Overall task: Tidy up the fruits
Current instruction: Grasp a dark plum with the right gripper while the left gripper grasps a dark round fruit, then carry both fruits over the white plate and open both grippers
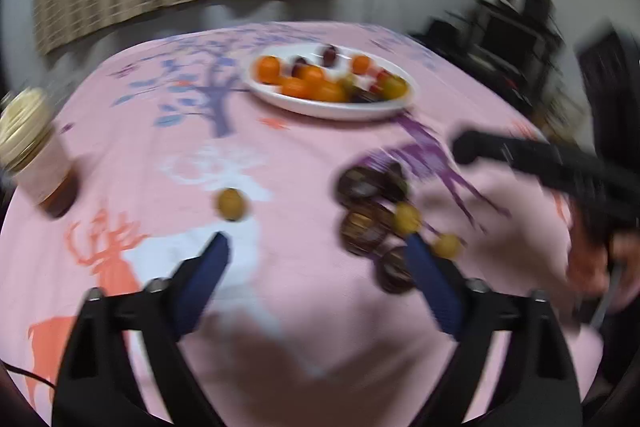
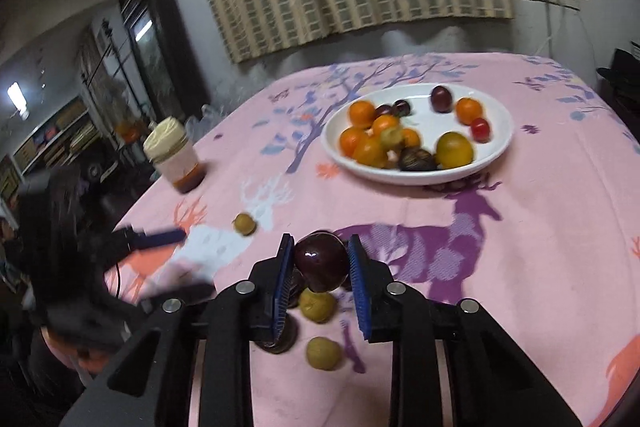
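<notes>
Right gripper: nearest the right wrist camera, its blue pads are closed on a dark red plum, one pad against each side of the fruit. The plum sits lifted above the cloth, over the loose fruits below it.
Left gripper: nearest the left wrist camera, jaws stand well apart with nothing between them; only pink cloth shows in the gap. The view is blurred.
Lone yellow-green fruit: lies on the cloth just beyond the left finger's tip, apart from it; in the right wrist view the same fruit rests on the white deer print.
Loose cluster: dark round fruits lie together near the left gripper's right finger, with two small yellow ones among and beside them. In the right wrist view two yellow-green fruits lie under and in front of the held plum.
White plate: stands further back on the table, well apart from both grippers. It holds several orange fruits, a few dark plums, one small red fruit and a larger yellow one.
Jar: pale lid, brown contents at the bottom, upright near the table's left edge.
Tablecloth: pink, printed with trees and deer in purple, white and orange.
Person: a hand grips the right tool's black handle at the left wrist view's right edge.
</notes>
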`<move>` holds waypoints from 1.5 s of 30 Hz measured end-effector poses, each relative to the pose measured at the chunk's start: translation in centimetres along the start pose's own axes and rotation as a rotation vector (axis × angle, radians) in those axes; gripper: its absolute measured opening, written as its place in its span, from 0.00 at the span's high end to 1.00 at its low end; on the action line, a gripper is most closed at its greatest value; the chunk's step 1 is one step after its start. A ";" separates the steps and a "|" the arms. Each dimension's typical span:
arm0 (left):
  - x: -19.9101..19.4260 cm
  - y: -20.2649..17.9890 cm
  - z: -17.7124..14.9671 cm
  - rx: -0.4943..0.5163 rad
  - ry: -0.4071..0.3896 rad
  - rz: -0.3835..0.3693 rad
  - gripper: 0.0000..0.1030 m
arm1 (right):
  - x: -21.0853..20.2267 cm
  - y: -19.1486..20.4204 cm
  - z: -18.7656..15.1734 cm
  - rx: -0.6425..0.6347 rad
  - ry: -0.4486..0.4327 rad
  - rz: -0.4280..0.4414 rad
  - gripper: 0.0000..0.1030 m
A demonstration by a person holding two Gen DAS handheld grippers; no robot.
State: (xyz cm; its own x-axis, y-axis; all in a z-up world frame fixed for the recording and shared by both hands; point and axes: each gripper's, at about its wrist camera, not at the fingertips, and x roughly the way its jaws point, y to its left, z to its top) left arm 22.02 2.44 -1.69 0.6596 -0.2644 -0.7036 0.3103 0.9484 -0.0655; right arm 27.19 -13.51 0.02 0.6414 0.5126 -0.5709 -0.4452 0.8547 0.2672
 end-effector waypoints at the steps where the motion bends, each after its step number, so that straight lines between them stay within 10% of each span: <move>1: 0.5 -0.8 -0.3 0.027 0.027 -0.032 0.35 | -0.3 -0.3 0.2 0.012 -0.010 -0.006 0.73; 11: 4.0 -4.0 -1.5 0.104 0.137 -0.119 0.50 | -0.6 -0.2 0.2 0.025 -0.005 0.021 0.73; 28: 1.0 -2.6 -0.2 0.040 0.064 -0.136 0.62 | -0.8 -0.4 0.0 0.022 -0.011 0.010 0.73; 34: 0.7 -0.5 7.9 0.025 -0.015 -0.099 0.62 | -1.2 -1.3 3.4 0.062 -0.086 -0.033 0.73; 45: 14.1 2.9 20.5 -0.055 0.021 0.041 0.53 | 7.7 -7.1 10.5 0.077 -0.126 -0.154 0.73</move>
State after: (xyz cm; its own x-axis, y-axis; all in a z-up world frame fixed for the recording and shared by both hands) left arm 46.24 -2.15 2.73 0.6561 -0.2216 -0.7214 0.2445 0.9668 -0.0747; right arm 41.81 -14.77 1.85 0.7733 0.3780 -0.5091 -0.2902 0.9248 0.2459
